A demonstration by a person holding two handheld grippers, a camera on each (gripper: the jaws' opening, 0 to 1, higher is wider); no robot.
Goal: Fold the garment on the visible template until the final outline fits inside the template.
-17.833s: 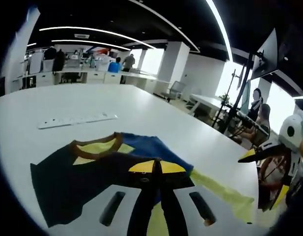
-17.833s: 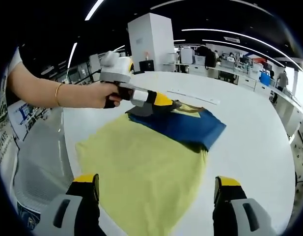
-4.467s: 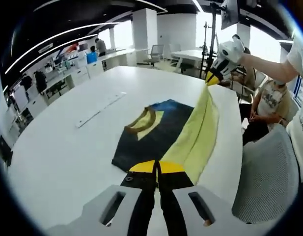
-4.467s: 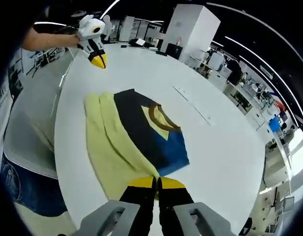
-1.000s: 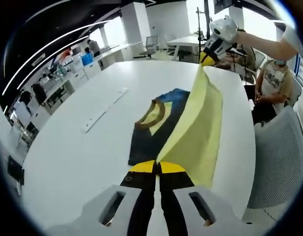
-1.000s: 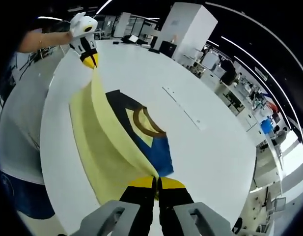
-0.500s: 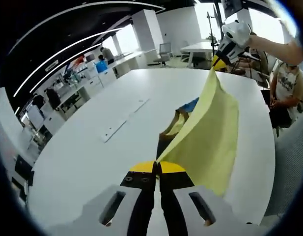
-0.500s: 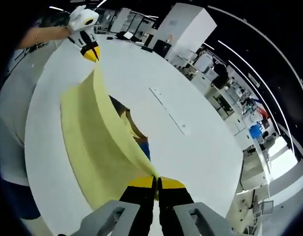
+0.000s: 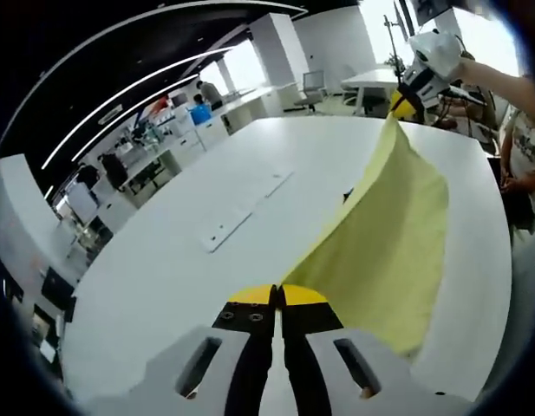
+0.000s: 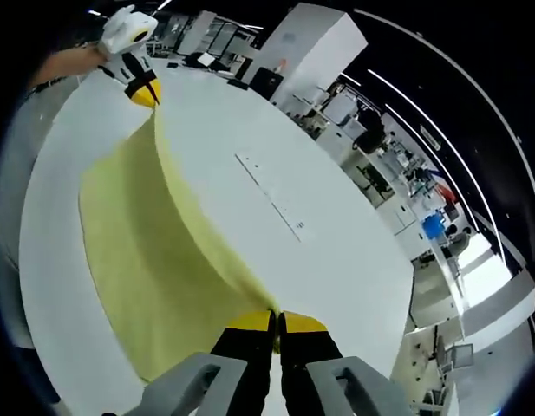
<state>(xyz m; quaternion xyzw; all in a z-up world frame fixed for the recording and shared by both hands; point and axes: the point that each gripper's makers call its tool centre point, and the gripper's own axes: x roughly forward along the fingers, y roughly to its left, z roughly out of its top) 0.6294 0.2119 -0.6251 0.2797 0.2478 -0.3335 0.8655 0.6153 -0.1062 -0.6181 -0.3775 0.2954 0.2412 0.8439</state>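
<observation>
1. While both grippers pinch it, your garment [image 9: 380, 234] hangs as a yellow sheet above the white table [image 9: 163, 260].
2. Left gripper [image 9: 277, 295] and right gripper [image 10: 277, 321], jaws closed, hold opposite corners.
3. Its taut top edge runs straight between your hands; neither is nearer.

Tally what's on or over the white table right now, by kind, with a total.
Yellow garment: 1
Grippers, left gripper and right gripper, each shut on the garment: 2
Long white strip lying flat: 1
Total: 4
</observation>
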